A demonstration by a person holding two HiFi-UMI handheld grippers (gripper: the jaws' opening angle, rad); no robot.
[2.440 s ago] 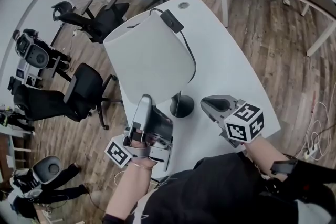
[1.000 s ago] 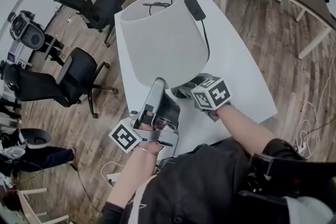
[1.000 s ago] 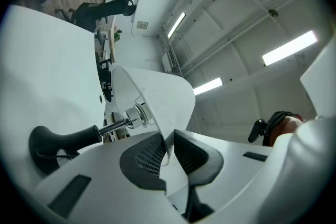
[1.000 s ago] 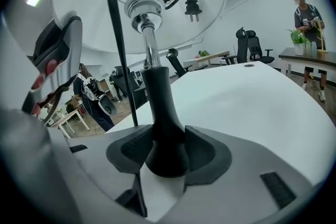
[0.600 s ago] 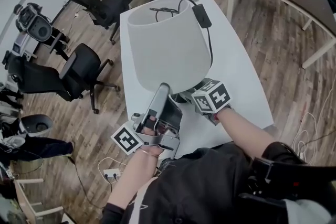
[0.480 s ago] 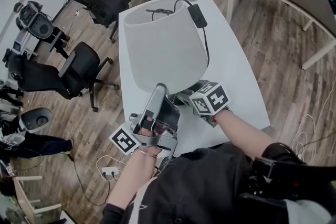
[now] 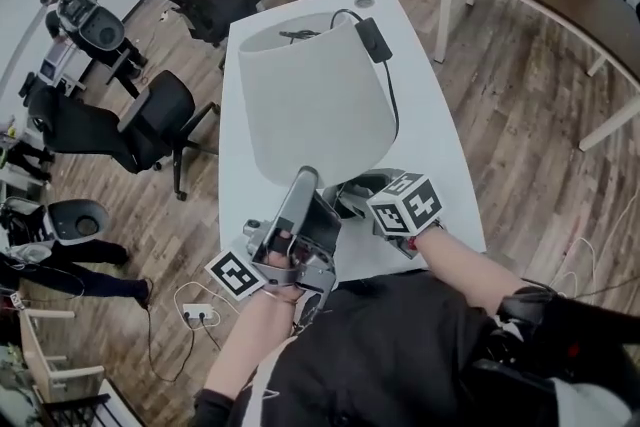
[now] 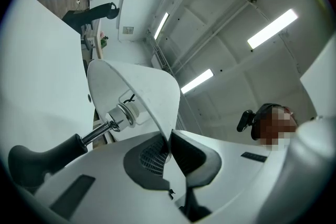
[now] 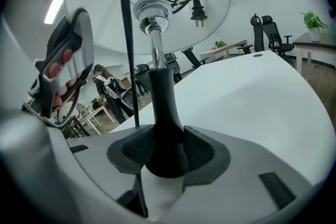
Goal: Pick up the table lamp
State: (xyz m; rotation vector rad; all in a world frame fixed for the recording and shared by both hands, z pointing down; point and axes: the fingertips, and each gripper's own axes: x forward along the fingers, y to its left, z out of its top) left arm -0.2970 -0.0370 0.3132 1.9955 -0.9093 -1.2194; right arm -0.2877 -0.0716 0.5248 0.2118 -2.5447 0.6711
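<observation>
On the white office tabletop (image 7: pixel 445 155), the table lamp (image 7: pixel 318 100) is at the near end. Our left claw (image 8: pixel 169 140) is pinched onto the shade (image 8: pixel 139 86) rim, and our right claw (image 9: pixel 166 157) is clamped round the black stem (image 9: pixel 160 102). We should lift by the stem, merely steadying the shade.

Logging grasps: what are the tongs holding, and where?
Left tongs pinch the lampshade at its lower rim; right tongs grip the lamp's black stem low down.

no legible text, no readable labels
</observation>
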